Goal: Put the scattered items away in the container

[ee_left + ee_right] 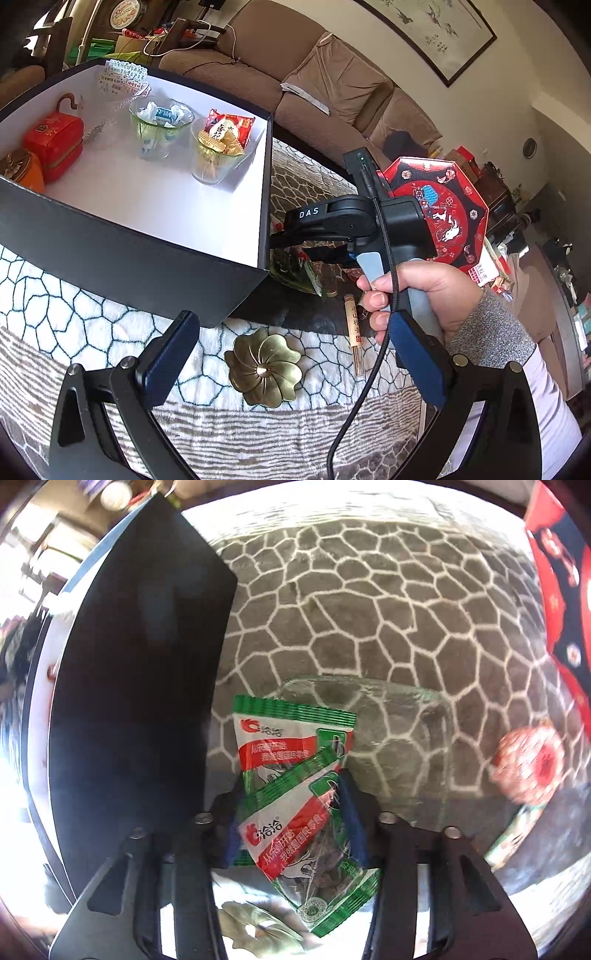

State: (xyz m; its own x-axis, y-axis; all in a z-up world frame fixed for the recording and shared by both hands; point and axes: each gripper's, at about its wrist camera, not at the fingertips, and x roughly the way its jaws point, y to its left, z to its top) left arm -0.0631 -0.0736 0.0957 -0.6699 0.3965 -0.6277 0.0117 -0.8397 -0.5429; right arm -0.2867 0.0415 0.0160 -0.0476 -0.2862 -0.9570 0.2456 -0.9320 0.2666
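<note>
Two snack packets [295, 812] pinched by steeply down-pointing right hand-held gripper [295, 823].

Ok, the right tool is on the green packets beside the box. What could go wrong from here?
1. The right tool pinches the near green packet by its edges. The second packet overlaps it and may drag along, then drop.
2. Both seem to sit in the clear glass, so a snagged packet could tip it.
3. The black box wall stands close beside the tool, and a lift towards the box could clip it.
</note>
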